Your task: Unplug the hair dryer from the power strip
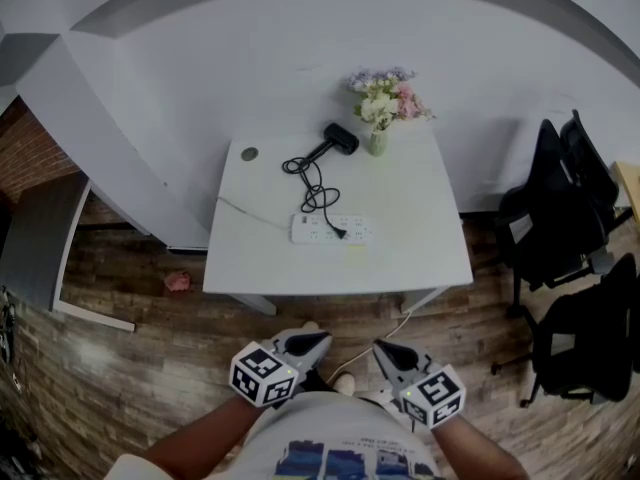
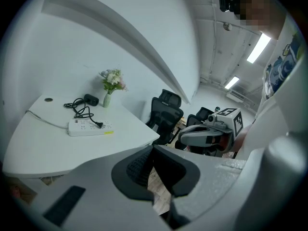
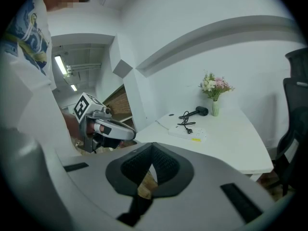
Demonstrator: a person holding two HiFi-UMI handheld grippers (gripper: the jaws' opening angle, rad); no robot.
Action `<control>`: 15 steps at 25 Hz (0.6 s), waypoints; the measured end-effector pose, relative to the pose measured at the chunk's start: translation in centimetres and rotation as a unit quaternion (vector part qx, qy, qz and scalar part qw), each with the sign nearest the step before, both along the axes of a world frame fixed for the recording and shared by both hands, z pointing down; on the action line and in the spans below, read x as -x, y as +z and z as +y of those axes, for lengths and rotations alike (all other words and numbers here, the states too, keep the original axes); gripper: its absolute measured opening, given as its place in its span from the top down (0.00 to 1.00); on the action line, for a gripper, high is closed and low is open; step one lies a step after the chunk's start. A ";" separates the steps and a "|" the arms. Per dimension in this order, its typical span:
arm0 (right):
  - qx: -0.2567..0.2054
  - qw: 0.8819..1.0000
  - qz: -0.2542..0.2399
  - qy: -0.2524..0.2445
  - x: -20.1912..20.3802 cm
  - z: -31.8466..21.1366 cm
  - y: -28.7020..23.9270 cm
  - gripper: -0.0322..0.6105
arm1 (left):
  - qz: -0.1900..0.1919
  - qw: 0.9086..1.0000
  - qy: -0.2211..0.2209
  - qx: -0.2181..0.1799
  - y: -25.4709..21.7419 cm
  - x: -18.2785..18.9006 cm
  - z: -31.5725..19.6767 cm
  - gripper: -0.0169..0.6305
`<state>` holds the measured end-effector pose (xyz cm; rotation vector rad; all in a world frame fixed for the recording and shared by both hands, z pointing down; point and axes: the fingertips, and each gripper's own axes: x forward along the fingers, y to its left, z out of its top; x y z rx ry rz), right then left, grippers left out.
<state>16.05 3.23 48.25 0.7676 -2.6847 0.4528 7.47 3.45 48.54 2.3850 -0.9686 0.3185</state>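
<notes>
Your left gripper (image 1: 318,341), right gripper (image 1: 386,349): jaws together, empty, well apart from counter (image 1: 425,243). Step in, pin power strip (image 1: 312,230), grip plug (image 1: 341,234) body, pull straight.

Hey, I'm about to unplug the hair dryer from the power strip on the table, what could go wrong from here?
1. The power strip lies loose on the table. Pulling the plug may drag or lift the strip unless it is held down.
2. The cord loops back to the hair dryer, which lies beside the vase. A tug on the cord rather than the plug might swing the dryer into the vase and tip it.
</notes>
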 end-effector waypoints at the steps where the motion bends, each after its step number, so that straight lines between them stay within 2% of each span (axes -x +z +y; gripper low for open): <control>1: 0.000 1.000 0.000 0.001 0.0 0.0 0.0 0.95 | 0.000 1.000 0.000 0.000 0.0 0.0 0.0 0.97; 15: -0.006 1.000 0.003 -0.005 0.2 0.9 0.2 0.95 | 0.002 1.000 -0.001 -0.004 0.3 0.0 0.6 0.97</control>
